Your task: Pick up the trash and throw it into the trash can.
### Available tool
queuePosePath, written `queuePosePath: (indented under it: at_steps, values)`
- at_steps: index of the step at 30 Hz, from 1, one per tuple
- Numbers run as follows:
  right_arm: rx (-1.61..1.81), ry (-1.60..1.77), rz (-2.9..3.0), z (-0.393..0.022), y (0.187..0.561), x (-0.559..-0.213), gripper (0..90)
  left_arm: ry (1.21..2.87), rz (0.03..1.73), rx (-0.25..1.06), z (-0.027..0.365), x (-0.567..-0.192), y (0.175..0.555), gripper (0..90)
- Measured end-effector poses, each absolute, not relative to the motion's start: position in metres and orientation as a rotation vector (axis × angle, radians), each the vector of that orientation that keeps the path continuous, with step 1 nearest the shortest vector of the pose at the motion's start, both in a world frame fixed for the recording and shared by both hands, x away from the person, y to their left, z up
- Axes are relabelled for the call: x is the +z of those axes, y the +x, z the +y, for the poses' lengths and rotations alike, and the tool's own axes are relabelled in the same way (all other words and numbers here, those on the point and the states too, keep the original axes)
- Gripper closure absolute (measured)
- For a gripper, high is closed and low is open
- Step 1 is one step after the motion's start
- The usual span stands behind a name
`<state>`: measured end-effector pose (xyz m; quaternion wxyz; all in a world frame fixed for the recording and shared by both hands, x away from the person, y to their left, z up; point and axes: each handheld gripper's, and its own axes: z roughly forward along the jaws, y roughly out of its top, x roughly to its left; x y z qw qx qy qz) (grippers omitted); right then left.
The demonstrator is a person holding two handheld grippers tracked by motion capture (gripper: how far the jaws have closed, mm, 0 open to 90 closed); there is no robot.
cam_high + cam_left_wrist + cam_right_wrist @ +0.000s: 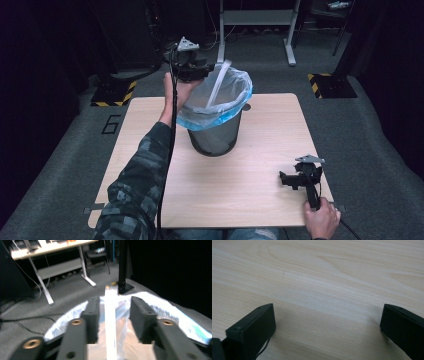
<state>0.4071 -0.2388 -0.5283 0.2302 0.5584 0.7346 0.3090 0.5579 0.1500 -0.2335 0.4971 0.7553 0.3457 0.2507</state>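
The left gripper (204, 67), jaws parted and clear of the white strip (218, 82) between them, hovers over the bag-lined mesh bin (215, 135) mid-table, the strip leaning inside it, while the right gripper (286, 180) rests wide open on the wooden table (250, 200).

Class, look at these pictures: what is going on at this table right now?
A person works at a light wooden table with a gripper in each hand. The left gripper is held over a black mesh waste bin lined with a clear blue-tinted plastic bag. A long white flat strip stands between its parted jaws, leaning into the bag; the pads do not press on it. The right gripper rests on the table near the front right corner, jaws wide apart with nothing between them.
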Motion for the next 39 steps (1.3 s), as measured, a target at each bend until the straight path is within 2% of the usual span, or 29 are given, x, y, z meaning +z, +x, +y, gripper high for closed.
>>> queuePosePath:
  at_steps: [3, 14, 21, 39]
  values:
    - [0.849, 1.536, 2.021, -0.239, 0.407, -0.528, 0.0, 1.851, 0.852, 0.586, 0.153, -0.235, 0.555, 43.8]
    - [0.847, 1.535, 2.022, -0.239, 0.407, -0.528, 0.0, 1.919, 0.879, 0.551, 0.176, -0.236, 0.537, 22.5]
    - [0.846, 1.532, 2.024, -0.239, 0.407, -0.528, 0.0, 1.974, 0.883, 0.539, 0.192, -0.24, 0.521, 15.8]
    - [0.846, 1.535, 2.023, -0.239, 0.407, -0.528, 0.0, 2.008, 0.923, 0.572, 0.23, -0.267, 0.488, 13.1]
